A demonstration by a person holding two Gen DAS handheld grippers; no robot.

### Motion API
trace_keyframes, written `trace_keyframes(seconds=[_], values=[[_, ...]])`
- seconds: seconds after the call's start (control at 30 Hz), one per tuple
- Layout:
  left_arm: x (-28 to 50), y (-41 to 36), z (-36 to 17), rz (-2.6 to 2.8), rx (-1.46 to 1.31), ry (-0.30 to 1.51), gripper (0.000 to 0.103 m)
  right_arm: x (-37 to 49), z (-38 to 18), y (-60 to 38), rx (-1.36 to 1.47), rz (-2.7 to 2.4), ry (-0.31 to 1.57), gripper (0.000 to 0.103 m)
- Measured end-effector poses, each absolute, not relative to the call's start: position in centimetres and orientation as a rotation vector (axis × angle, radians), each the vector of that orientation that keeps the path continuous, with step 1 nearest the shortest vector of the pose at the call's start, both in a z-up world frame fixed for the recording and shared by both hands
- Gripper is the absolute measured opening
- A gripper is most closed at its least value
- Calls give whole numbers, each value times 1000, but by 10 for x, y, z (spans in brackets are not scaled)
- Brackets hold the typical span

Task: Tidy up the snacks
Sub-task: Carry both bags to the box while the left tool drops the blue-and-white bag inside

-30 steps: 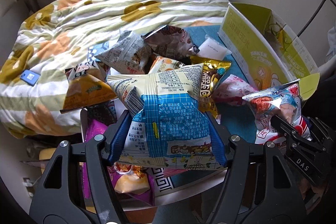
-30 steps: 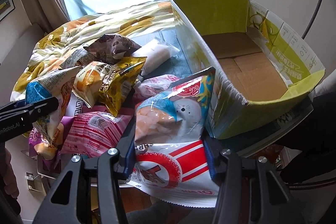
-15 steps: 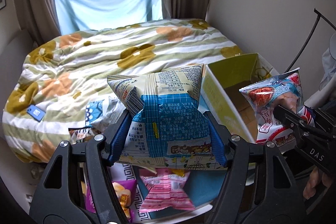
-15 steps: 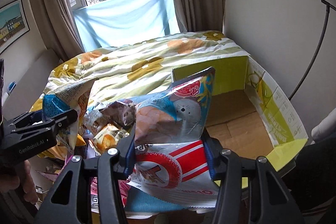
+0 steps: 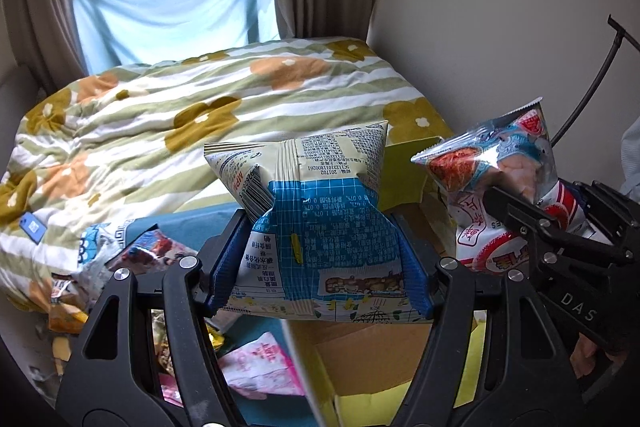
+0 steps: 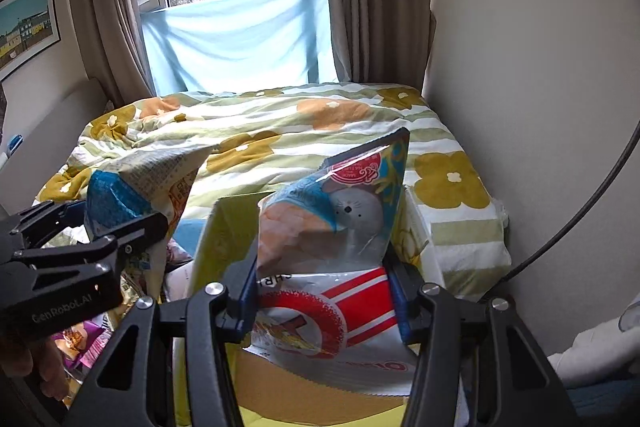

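Now both bags hang above the cardboard box [image 5: 372, 359]. Left gripper [image 5: 320, 259] clamps the blue-and-cream snack bag [image 5: 316, 219]; right gripper [image 6: 324, 291] clamps the red-and-silver bag [image 6: 332, 239]. Carry step, probably; next comes lowering and releasing inside. Only the left view shows loose packets [image 5: 260, 363] beside the box.

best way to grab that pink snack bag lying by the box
Take the pink snack bag across its narrow width near the crimped upper end, coming from above. It lies flat on the blue surface beside the cardboard box, so a side approach finds no edge. Both tools hold bags now; free one first.
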State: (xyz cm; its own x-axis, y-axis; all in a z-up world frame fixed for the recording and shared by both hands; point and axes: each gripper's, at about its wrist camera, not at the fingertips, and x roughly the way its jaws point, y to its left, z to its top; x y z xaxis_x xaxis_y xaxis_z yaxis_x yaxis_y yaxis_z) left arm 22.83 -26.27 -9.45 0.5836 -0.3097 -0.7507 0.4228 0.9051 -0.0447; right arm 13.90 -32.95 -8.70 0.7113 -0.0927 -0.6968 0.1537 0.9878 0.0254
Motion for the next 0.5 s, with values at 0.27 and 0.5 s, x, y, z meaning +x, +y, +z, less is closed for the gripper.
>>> trace_keyframes(seconds=[0.27,0.5], values=[[258,-322,-158,-428,190,981,68,169,-110,-386,86,-127,835,48],[272,-337,-174,-408,268,975,98,182,-130,-407,113,-117,883,48]])
